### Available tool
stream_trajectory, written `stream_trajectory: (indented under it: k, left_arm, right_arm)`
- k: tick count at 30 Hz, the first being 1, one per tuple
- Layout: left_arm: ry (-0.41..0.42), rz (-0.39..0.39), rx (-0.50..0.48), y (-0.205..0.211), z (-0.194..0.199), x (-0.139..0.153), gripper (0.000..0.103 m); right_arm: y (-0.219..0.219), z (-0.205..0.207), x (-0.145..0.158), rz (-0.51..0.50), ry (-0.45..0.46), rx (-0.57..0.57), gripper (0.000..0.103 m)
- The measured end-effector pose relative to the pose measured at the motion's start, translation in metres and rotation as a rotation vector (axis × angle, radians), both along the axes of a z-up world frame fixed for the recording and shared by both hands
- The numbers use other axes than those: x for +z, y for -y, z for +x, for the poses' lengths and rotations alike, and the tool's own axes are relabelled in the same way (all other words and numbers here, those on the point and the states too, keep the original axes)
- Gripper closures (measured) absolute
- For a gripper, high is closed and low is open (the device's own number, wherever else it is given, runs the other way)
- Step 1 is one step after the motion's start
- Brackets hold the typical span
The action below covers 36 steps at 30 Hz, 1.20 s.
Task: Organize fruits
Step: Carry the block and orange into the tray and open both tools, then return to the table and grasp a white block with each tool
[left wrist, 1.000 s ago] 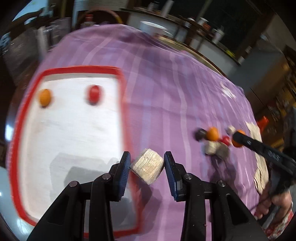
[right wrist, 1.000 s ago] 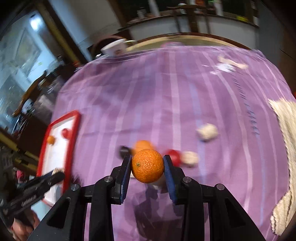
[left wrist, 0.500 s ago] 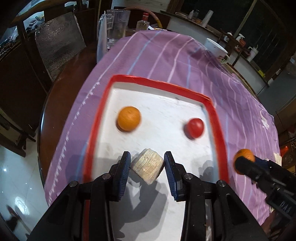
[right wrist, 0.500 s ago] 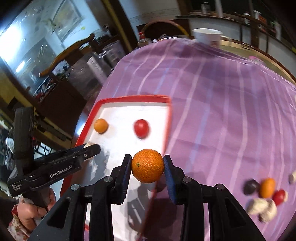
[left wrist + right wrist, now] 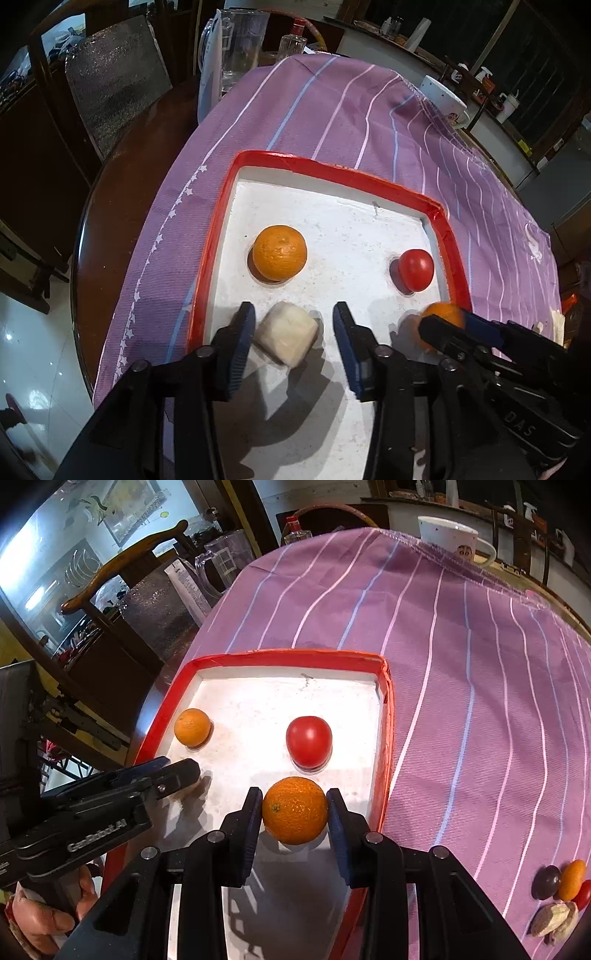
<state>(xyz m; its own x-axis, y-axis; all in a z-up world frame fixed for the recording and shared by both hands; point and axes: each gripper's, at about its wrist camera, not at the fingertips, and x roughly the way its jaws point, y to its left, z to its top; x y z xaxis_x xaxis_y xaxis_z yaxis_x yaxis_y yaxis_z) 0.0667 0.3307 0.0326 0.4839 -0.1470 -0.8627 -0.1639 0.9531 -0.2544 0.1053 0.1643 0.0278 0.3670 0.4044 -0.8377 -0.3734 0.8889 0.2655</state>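
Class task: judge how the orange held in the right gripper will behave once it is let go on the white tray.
The orange is round, so it will probably roll on the flat tray. The raised red rim should stop it. Its dimpled peel likely grips the right gripper pads well.

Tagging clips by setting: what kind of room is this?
Probably a home dining room: a round wooden table under a purple striped cloth, a wooden chair, and a mug and pitcher.

Home dining room, clothed table (image 5: 480, 701), wooden chair (image 5: 122, 568), mug (image 5: 452, 539)
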Motion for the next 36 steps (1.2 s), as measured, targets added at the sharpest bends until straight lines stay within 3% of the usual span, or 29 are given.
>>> stream_trajectory:
  k: [3,10,12,17,28,32,36]
  left_arm:
    - [0.007,-0.009,0.012,-0.003,-0.003,0.007,0.047]
    - [0.032,-0.008,0.077,-0.010,-0.029,0.036,0.044]
    - [0.042,-0.009,0.095,-0.009,-0.040,0.043,0.038]
    - [0.047,-0.008,0.078,0.007,-0.053,0.055,0.037]
    - [0.051,-0.034,-0.098,0.113,-0.048,0.062,0.037]
    - [0.032,-0.034,-0.181,0.161,-0.048,0.057,0.037]
    - [0.024,-0.016,-0.255,0.204,-0.052,0.053,0.037]
  right_arm:
    - [0.000,0.002,0.001,0.023,-0.005,0.010,0.062]
    - [0.017,-0.006,0.028,0.057,0.049,-0.024,0.059]
    - [0.039,-0.013,0.039,0.081,0.062,-0.063,0.058]
    - [0.104,-0.030,0.052,0.120,0.067,-0.189,0.056]
    - [0.297,-0.086,0.043,0.113,0.017,-0.582,0.055]
    - [0.332,-0.106,0.036,0.103,-0.001,-0.619,0.055]
    - [0.338,-0.115,0.028,0.092,-0.018,-0.567,0.055]
